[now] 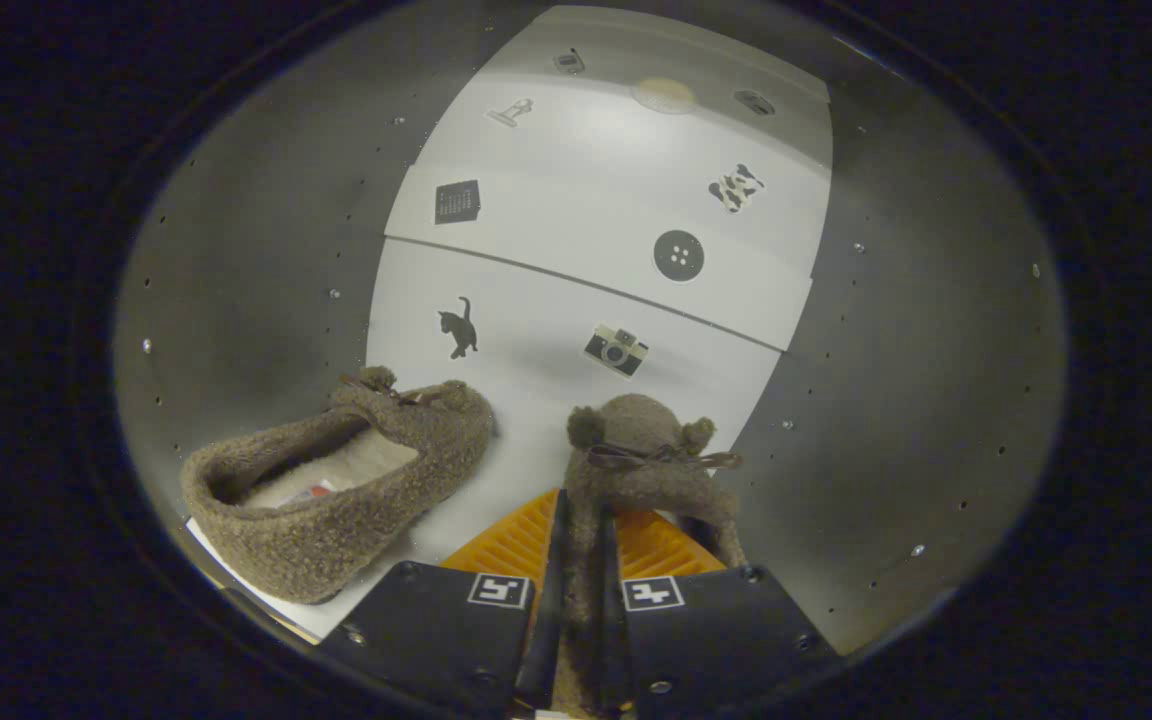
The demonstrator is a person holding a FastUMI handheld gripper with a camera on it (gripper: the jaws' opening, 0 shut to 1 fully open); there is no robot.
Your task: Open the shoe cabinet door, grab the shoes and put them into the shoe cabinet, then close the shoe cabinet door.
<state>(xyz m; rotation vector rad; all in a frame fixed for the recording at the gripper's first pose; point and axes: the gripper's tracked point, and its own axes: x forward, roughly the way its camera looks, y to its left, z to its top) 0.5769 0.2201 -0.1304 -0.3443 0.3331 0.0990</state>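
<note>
Gripper (579, 560) closed narrowly on the side wall of one fuzzy brown shoe (644, 470), both fingers pressing on the pile; toe with its two small ears and a thin bow pointing away, beyond the fingertips. Second shoe (336, 495) resting just left of the fingers, apart from the held one, opening upward and heel nearest, pale lining visible. Both over the white cabinet door (576, 330), decorated with stickers: a cat (458, 328), a camera (616, 350), a button (678, 256). A seam crossing the white face between the button and the camera. Grey perforated booth panel (886, 400) on either side. Orange ribbed surface (516, 540) showing beneath the held shoe, close to the fingers; its nature unclear.

Step in hand, as judged: carrying the gripped shoe toward the cabinet. Whether the door stands open or flat cannot be told from this angle.

For a clean placement: steady pressure on the soft wall, since plush compresses and may slip; toe kept level so the shoe does not swing on the pinch; a path well clear of the left shoe; release only once the sole is supported inside, with room left beside it for the partner.
</note>
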